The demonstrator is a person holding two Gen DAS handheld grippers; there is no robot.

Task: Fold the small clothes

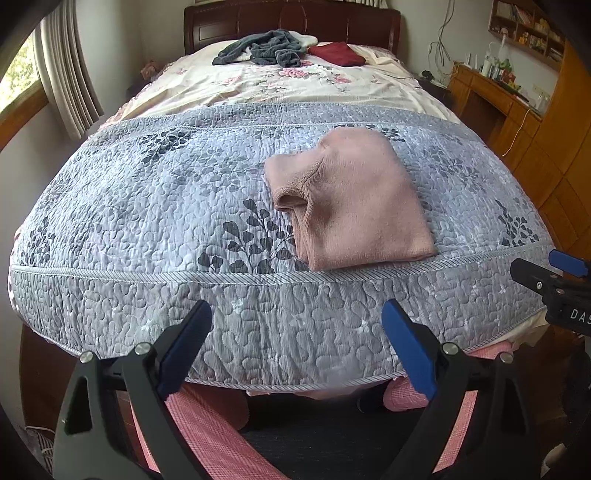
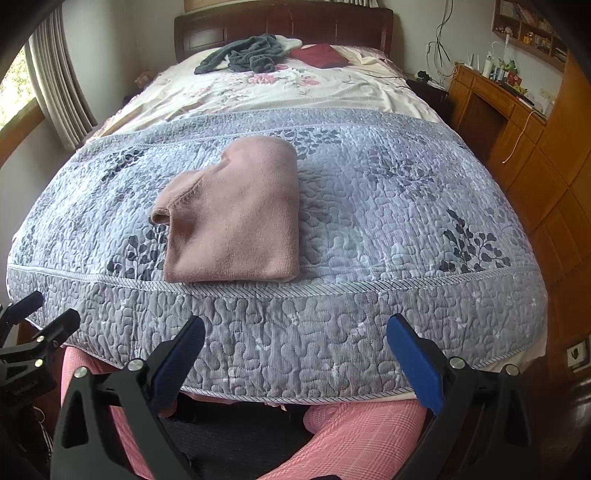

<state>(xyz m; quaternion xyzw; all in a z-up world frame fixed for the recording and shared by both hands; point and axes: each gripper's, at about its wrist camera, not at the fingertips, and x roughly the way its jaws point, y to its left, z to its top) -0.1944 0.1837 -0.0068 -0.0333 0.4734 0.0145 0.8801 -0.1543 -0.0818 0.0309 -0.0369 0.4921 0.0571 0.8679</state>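
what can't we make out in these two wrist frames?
- Pink garment: folded, so its type and inner layers are hidden in both views.
- Grey pile and red item near the headboard: too far and small to identify.
- Right gripper in the left view: body cut off by the frame edge.
- Shelf items: too small, fisheye-warped.
- Floor under the bed: hidden by the quilt.

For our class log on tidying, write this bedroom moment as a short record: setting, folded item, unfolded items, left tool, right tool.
setting: bed with a grey quilt
folded item: pink garment, folded, near the foot edge of the quilt
unfolded items: dark grey clothes in a heap and a dark red garment, near the headboard
left tool: open, holding nothing, short of the bed
right tool: open, holding nothing
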